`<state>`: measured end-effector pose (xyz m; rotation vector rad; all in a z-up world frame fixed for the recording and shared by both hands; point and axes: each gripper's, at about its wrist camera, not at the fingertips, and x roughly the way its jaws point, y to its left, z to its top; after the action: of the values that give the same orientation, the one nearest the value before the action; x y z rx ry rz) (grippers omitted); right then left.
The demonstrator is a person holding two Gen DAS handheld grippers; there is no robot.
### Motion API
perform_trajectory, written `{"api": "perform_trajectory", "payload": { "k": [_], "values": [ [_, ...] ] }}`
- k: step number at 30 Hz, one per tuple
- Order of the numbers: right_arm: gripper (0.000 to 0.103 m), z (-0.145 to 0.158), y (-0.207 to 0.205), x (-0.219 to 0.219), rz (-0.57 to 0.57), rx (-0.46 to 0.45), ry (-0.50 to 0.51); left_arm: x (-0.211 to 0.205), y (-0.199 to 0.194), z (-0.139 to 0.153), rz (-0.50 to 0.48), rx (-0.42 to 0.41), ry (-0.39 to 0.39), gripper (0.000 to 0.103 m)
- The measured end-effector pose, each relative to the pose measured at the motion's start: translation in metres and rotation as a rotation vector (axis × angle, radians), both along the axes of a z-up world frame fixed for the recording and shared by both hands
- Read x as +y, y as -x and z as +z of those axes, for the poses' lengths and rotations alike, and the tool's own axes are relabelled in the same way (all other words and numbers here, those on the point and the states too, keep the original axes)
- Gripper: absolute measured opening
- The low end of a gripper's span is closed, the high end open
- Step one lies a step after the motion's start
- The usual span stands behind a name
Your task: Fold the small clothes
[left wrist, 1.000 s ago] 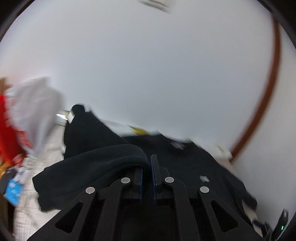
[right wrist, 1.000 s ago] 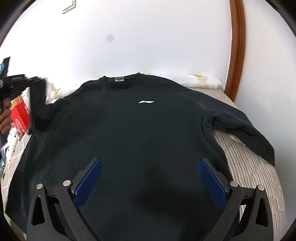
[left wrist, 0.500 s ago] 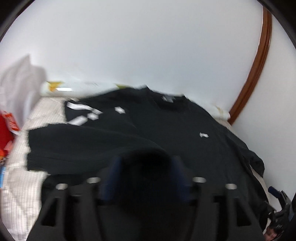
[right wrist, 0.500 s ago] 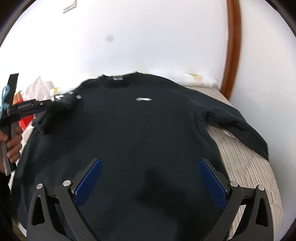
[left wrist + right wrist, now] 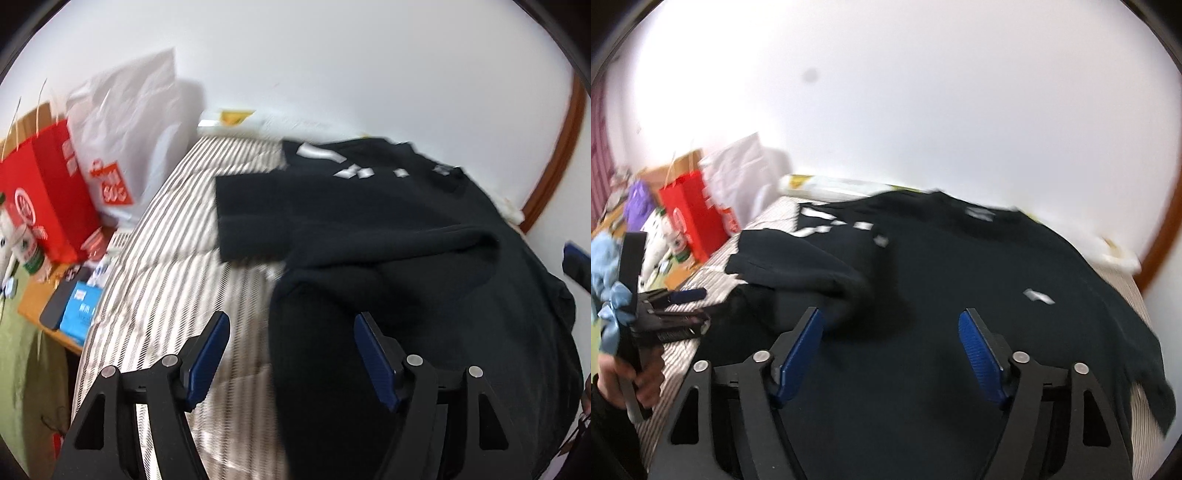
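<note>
A black long-sleeved shirt [image 5: 424, 266] lies on a striped bed cover, chest up, with a small white logo [image 5: 1038, 296]. Its left sleeve [image 5: 258, 218] is folded in across the body and has white marks near the shoulder. My left gripper [image 5: 291, 343] is open and empty, above the shirt's left edge. My right gripper [image 5: 890, 343] is open and empty, above the middle of the shirt [image 5: 960, 295]. The left gripper also shows in the right wrist view [image 5: 679, 306], held in a hand at the shirt's left side.
The striped bed cover [image 5: 166, 258] is bare left of the shirt. A red paper bag [image 5: 48, 199] and a white plastic bag [image 5: 125, 122] stand by the bed on a cluttered side table [image 5: 40, 299]. A white wall and a brown wooden frame [image 5: 554, 155] lie behind.
My left gripper opened and let go of the sleeve, which now lies folded over the shirt; it then drew back left. My right gripper swung left, and its jaws are less wide apart.
</note>
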<state>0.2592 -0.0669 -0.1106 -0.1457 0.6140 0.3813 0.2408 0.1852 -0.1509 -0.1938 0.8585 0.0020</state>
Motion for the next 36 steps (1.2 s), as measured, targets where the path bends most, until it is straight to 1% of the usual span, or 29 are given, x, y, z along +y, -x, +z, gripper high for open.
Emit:
{"api": "perform_trajectory", "payload": {
  "k": [3,7,10,12,13,14,16,17,18,20,24,29,31,34,36],
  "values": [
    [0.069,-0.005,-0.012,0.047,0.076,-0.009,0.055,0.012,-0.009,-0.011,0.015,0.014,0.056,0.068],
    [0.069,-0.020,-0.028,0.093,0.154,-0.014,0.111,0.021,-0.016,-0.019,0.020,0.024,0.126,0.068],
    [0.069,-0.038,-0.041,0.117,0.217,0.007,0.137,0.031,-0.015,-0.024,0.027,0.021,0.206,0.068],
    [0.069,-0.050,-0.050,0.128,0.248,0.028,0.146,0.034,-0.012,-0.024,0.032,0.010,0.240,0.068],
    [0.068,-0.056,-0.055,0.134,0.254,0.039,0.154,0.034,-0.012,-0.024,0.032,0.008,0.242,0.068],
    [0.065,-0.065,-0.061,0.139,0.257,0.055,0.171,0.033,-0.012,-0.025,0.033,0.007,0.239,0.068],
    [0.044,-0.077,-0.068,0.144,0.254,0.067,0.202,0.029,-0.012,-0.025,0.029,0.004,0.216,0.069],
    [0.025,-0.080,-0.070,0.145,0.259,0.073,0.205,0.027,-0.012,-0.025,0.025,0.002,0.196,0.070],
    [0.020,-0.081,-0.072,0.143,0.274,0.086,0.181,0.025,-0.013,-0.025,0.022,0.002,0.176,0.070],
    [0.017,-0.073,-0.071,0.132,0.263,0.077,0.119,0.019,-0.014,-0.025,0.018,0.002,0.131,0.070],
    [0.016,-0.045,-0.067,0.103,0.225,0.037,0.012,0.014,-0.015,-0.025,0.019,0.005,0.075,0.070],
    [0.016,-0.027,-0.071,0.064,0.170,0.045,-0.091,0.003,-0.016,-0.026,0.016,0.012,-0.017,0.070],
    [0.016,-0.023,-0.071,0.046,0.141,0.046,-0.144,0.002,-0.017,-0.026,0.016,0.015,-0.028,0.070],
    [0.015,-0.019,-0.071,0.024,0.125,0.060,-0.224,0.005,-0.017,-0.026,0.017,0.012,-0.014,0.070],
    [0.007,-0.014,-0.068,0.013,0.097,0.039,-0.243,0.005,-0.017,-0.026,0.017,0.011,-0.013,0.070]
  ]
}}
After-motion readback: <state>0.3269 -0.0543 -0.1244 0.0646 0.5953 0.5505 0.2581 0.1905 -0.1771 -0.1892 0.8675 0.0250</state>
